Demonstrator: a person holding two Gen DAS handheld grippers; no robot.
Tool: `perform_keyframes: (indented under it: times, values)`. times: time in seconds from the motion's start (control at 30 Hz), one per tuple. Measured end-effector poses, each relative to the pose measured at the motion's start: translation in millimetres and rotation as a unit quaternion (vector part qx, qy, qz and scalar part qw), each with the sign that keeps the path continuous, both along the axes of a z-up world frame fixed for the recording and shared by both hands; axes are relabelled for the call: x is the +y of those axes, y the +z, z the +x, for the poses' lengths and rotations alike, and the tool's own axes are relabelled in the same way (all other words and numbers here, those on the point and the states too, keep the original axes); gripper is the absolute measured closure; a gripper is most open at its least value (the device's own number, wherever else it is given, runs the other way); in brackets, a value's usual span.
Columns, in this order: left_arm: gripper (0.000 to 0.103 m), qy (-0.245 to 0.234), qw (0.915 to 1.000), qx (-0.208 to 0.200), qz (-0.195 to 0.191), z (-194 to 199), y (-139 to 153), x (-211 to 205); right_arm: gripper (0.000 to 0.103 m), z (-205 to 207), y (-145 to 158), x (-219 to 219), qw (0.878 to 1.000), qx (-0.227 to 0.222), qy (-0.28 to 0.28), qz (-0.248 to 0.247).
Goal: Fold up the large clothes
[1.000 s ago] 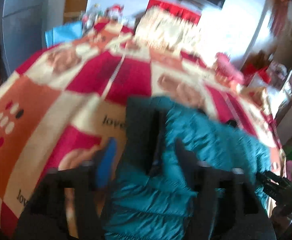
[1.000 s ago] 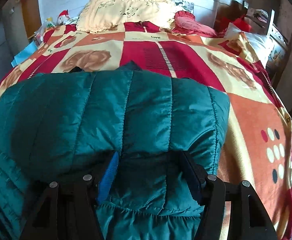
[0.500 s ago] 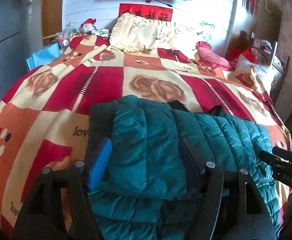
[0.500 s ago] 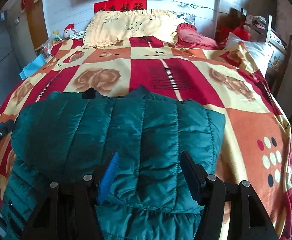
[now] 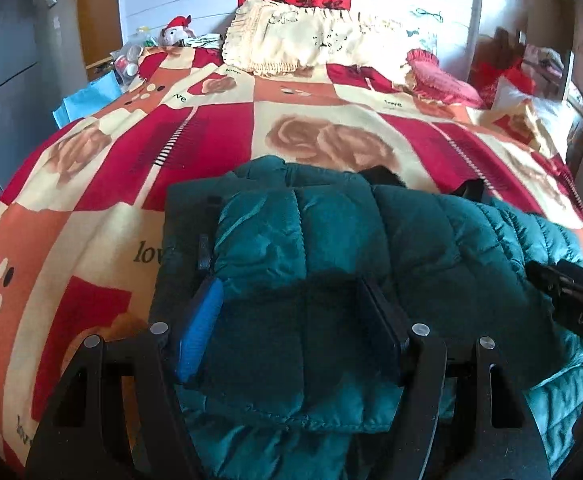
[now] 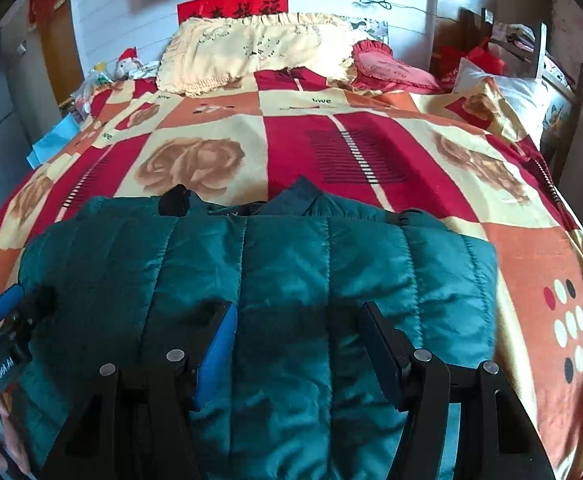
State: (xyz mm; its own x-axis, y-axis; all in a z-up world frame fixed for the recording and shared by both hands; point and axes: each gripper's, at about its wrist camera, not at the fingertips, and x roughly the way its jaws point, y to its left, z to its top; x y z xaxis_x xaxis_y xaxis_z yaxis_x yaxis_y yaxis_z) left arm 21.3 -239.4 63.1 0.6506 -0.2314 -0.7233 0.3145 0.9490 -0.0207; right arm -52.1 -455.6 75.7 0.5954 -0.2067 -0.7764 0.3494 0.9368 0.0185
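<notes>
Tongs were seen in both hands, each partly open but filled. The left tongs (image 5: 287,292) were closed on the thick near fold at the left end of the teal padded jacket (image 5: 431,240). The right tongs (image 6: 297,312) were clamped in the same way on the near edge further to the right. In both, the puffy fabric was packed between the pads.

The bed (image 5: 111,184), spread with a red, orange and cream patchwork cover, was taken up across its near half by the jacket. The jacket was laid crosswise and already doubled over. The cream pillow (image 5: 311,40) was left well apart at the head.

The greatest risk was judged to lie in the jacket's own springiness. If both grips were released at once, the padded top layer could be pushed open again by trapped air, and the fold lost.

A lesser risk was judged to come from uneven hands. If one end were drawn further than the other, the top layer could be skewed and its edges left unmatched. The dark collar (image 6: 295,196), seen poking out at the far edge, could then be bunched under it.

The smallest risk concerned the pads. Slick shell fabric could be caught on them as they were pulled away, and the edge dragged back out of line.
</notes>
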Motion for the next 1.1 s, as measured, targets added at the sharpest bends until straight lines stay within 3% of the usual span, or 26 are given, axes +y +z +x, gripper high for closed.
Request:
perform_keyframes:
  times: [0.17, 0.27, 0.43, 0.53, 0.73, 0.9, 1.1]
  values:
    - [0.027, -0.004, 0.9998, 0.008, 0.017, 11, -13, -5, 0.041, 18, -20, -2, 1.000, 0.015, -0.009, -0.004]
    - [0.024, -0.001, 0.9996, 0.026, 0.006, 19, -20, -3, 0.041, 29, -33, -6, 0.999, 0.032, -0.012, 0.005]
    - [0.019, 0.000, 0.9995, 0.030, 0.003, 23, -25, -1, 0.039, 31, -37, -10, 1.000, 0.023, -0.012, 0.018]
    - [0.019, -0.001, 0.9996, 0.026, 0.002, 22, -26, -1, 0.041, 23, -24, -6, 0.999, 0.032, 0.001, 0.003]
    - [0.018, 0.000, 0.9997, 0.023, 0.005, 22, -27, -2, 0.041, -15, 10, 35, 0.997, -0.003, 0.055, -0.054]
    - [0.016, -0.001, 0.9998, 0.022, 0.005, 22, -27, -3, 0.040, -19, -22, 51, 0.996, 0.035, 0.060, -0.050]
    - [0.014, -0.002, 0.9997, 0.024, -0.002, 22, -28, -2, 0.041, -27, -30, 51, 0.997, 0.020, 0.058, -0.046]
